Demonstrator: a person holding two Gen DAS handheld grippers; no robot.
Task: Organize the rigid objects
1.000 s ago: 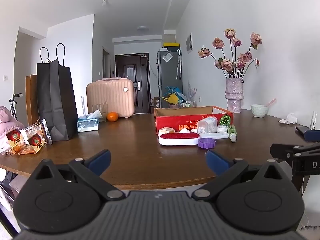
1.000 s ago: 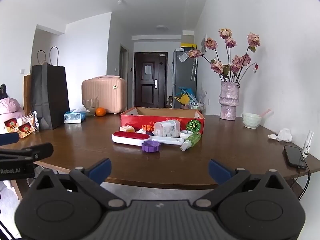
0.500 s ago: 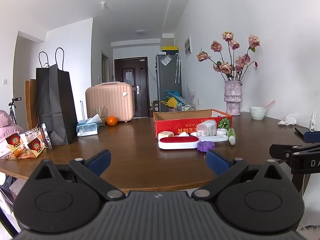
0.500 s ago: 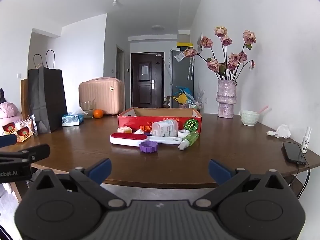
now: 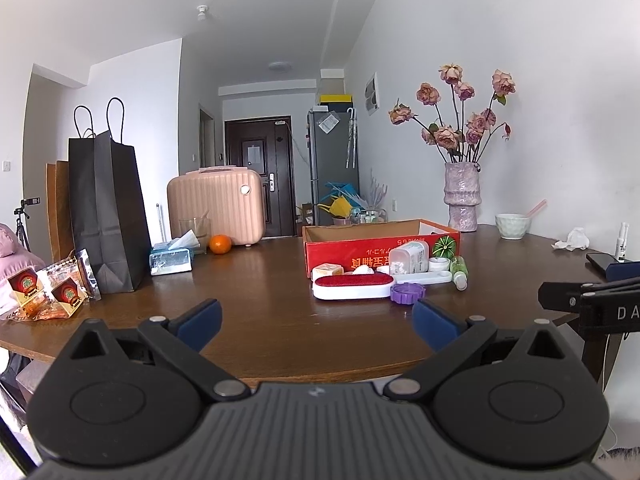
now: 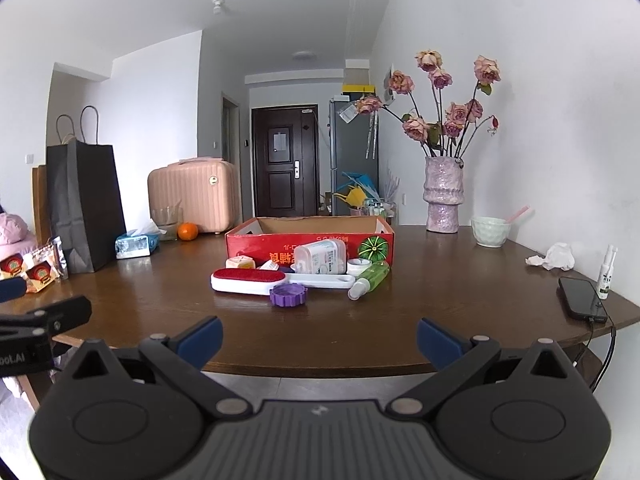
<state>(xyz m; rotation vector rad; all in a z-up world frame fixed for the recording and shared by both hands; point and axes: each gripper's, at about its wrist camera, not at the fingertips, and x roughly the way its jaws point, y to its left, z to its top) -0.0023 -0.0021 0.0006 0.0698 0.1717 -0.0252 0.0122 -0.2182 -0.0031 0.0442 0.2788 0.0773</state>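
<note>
While both are held short of the wooden table [image 6: 400, 320], the left gripper [image 5: 316, 318] and right gripper [image 6: 319, 334] are spread wide, empty. Well ahead, a lint brush [image 6: 249, 280], purple lid [image 6: 288, 295] and what seems a green bottle [image 6: 370, 279] are clustered before the red box [image 6: 256, 242].

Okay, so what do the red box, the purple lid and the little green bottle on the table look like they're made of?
Red box: looks like printed cardboard, with a raw brown inside and folded flaps. Purple lid: probably moulded plastic, matte, with a notched rim. Green bottle: likely clear plastic, since light passes through the green; its cap is white. All three lie ahead of both open tools.
</note>
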